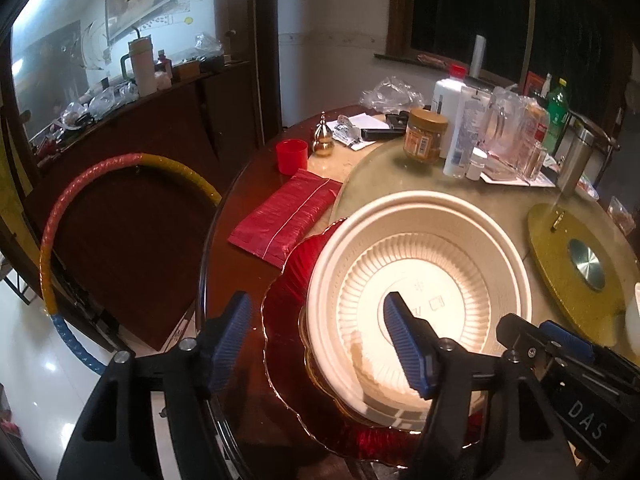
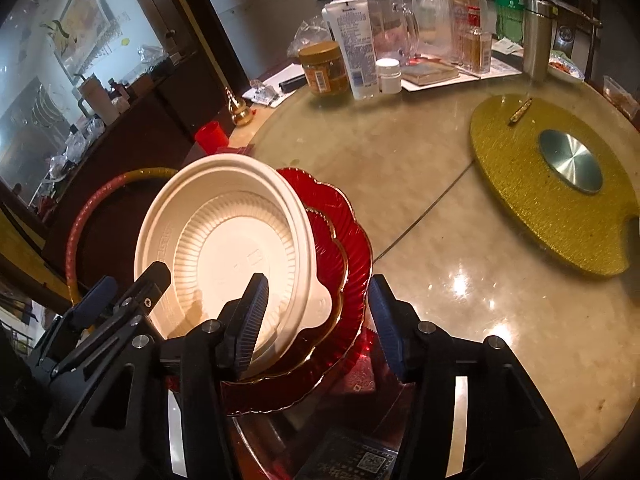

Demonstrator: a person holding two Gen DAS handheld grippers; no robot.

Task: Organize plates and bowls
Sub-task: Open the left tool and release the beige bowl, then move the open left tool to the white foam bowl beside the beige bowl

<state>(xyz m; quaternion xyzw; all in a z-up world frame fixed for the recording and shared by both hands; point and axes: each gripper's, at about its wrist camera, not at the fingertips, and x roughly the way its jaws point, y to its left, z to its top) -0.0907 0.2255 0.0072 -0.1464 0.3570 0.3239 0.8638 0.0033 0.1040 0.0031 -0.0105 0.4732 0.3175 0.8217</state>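
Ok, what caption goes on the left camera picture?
Open left tongs straddle the rim of a white bowl stacked on red plates.

Bottles and jars (image 2: 360, 48) crowd the far edge; marble tabletop (image 2: 420, 200) lies open.

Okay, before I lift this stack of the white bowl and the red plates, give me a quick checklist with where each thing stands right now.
1. Left claw open: ok, wide, straddling the near rim of the stack.
2. Right claw open: ok, one finger inside the white bowl, one outside the red plates.
3. Either claw gripping: not ok, neither has closed on anything.
4. Bowl seated level in the plates: cannot tell; it looks tilted in the right wrist view.
5. Stack clear of the red packet: ok, a gap shows.
6. Stack on the table edge: not ok, it sits close to the edge.
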